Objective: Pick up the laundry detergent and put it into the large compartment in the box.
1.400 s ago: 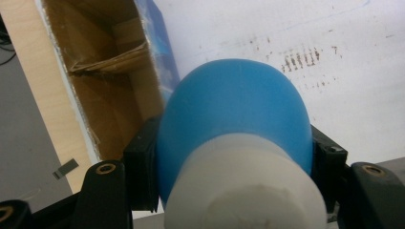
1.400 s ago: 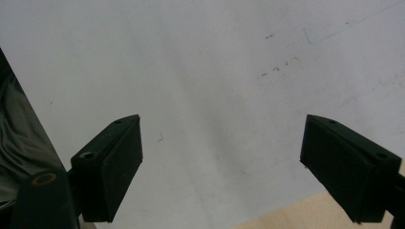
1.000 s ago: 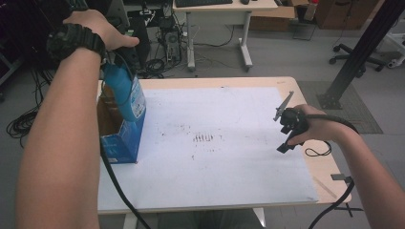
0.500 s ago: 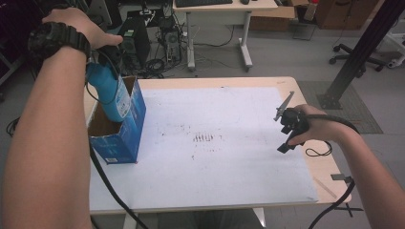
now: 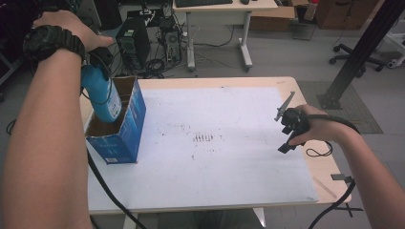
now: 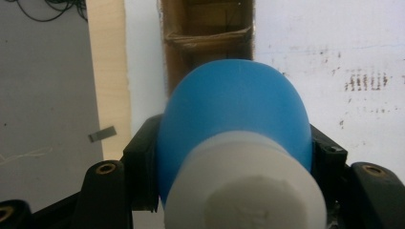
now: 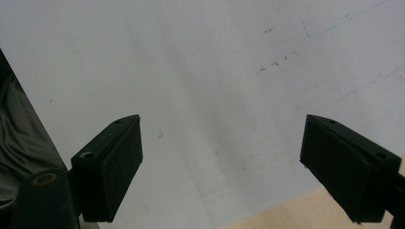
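Two claws in use. Left claw (image 6: 234,191) clamped on blue bottle (image 5: 101,93) with white cap (image 6: 246,183); pads press bottle on both sides. Bottle held above open top of blue cardboard box (image 5: 119,129), lower end at box mouth; cannot tell if it touches box. Box stands at left end of white surface (image 5: 229,167), brown inside. Right claw (image 7: 222,167) wide, nothing between pads, hovering over right side of surface, well apart from box.
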`<state>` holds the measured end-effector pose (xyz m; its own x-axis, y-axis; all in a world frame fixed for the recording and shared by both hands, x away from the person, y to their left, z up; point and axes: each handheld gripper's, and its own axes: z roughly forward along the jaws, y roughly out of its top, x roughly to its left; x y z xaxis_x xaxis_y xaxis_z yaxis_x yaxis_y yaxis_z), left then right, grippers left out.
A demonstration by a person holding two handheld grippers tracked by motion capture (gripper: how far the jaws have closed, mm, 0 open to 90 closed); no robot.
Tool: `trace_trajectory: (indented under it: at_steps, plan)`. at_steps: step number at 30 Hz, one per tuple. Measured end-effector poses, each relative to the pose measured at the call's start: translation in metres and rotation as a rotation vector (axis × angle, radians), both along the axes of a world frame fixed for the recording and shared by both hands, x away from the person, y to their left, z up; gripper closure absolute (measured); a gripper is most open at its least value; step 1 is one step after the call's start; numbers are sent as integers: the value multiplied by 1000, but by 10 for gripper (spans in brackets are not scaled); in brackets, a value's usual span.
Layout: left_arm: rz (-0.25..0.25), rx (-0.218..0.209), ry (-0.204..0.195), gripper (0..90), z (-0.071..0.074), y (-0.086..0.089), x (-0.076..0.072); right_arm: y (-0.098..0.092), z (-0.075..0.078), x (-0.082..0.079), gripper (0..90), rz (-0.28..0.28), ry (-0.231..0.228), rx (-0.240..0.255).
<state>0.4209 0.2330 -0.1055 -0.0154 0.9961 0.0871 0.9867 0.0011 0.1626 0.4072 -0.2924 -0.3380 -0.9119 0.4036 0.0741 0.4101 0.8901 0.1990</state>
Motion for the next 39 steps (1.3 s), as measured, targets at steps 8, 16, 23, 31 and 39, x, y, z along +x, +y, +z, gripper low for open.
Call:
trace_trajectory:
  at_steps: [8,16,23,31,39]
  plan:
    - [15,16,-2,377,-2,7,-1,1,-1,0,143,2,2,-1]
    - [12,21,-3,376,-6,12,-1,2,-2,0,143,-2,5,-9]
    - [4,22,-3,376,-9,13,0,2,-2,-1,144,-2,6,-15]
    - [-7,24,20,376,-16,11,3,3,-3,-1,143,-2,9,-16]
    - [-9,26,27,377,-23,12,5,2,-5,-1,144,-7,14,-20]
